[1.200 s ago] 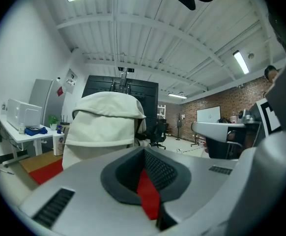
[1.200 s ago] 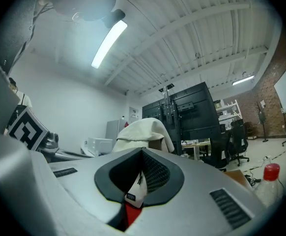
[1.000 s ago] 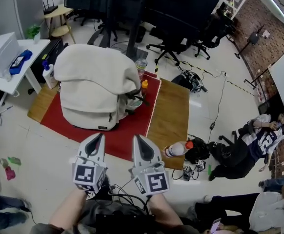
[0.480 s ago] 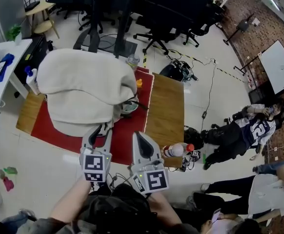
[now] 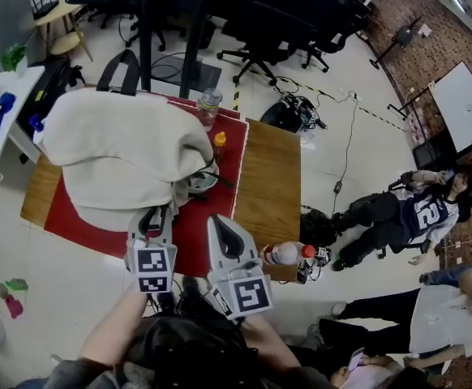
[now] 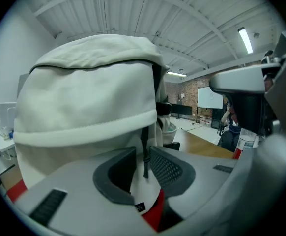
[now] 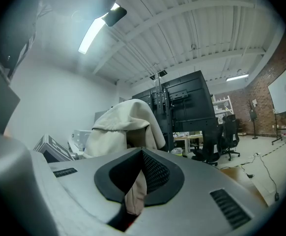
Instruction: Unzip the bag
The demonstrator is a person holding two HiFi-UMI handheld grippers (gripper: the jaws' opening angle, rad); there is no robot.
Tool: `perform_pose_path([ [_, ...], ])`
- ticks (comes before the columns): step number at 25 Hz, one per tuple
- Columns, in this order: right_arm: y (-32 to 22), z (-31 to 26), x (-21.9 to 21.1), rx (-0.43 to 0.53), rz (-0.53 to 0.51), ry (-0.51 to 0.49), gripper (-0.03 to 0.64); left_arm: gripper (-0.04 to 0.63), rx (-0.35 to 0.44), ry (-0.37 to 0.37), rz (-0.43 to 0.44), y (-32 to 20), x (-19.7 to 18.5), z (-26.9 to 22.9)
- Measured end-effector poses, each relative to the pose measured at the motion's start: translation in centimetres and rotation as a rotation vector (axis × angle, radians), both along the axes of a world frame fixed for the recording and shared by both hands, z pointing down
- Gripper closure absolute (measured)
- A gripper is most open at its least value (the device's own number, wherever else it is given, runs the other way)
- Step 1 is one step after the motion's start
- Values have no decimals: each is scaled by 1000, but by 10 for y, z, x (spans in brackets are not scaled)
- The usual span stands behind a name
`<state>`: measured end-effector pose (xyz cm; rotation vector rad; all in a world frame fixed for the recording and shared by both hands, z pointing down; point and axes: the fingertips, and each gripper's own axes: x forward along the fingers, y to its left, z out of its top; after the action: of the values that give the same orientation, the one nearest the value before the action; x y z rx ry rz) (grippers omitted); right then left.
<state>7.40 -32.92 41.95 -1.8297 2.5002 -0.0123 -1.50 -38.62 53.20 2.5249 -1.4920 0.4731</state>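
Lower centre, against the white bag (image 5: pixel 114 156), the left tongs (image 5: pixel 156 217), jaws apart and just closing, straddle its dark zip pull (image 6: pixel 145 154); the right tongs (image 5: pixel 216 225) are closed, empty.

Number 12 on person's jersey (image 5: pixel 425 215). Black tag (image 6: pixel 140 207) on bag (image 6: pixel 84 102): print too small to read.

Left tool (image 6: pixel 143 155) jaws just closing, zipper pull (image 6: pixel 144 140) between; bag (image 6: pixel 84 97) ahead.

Bright ceiling lights (image 7: pixel 91 36) glare; fisheye edges bend and darken.
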Motion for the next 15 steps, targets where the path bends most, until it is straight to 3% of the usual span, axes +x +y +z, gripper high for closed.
perform_pose_path([
  [3, -8, 0, -1, 3, -30, -3, 607, 545, -3, 0, -9, -2, -3, 2],
  [9, -16, 33, -24, -100, -177, -2, 607, 546, 3, 33, 62, 14, -12, -8],
  [15, -21, 65, -56, -216, -327, 69, 605, 548, 22, 7, 135, 35, -23, -20],
])
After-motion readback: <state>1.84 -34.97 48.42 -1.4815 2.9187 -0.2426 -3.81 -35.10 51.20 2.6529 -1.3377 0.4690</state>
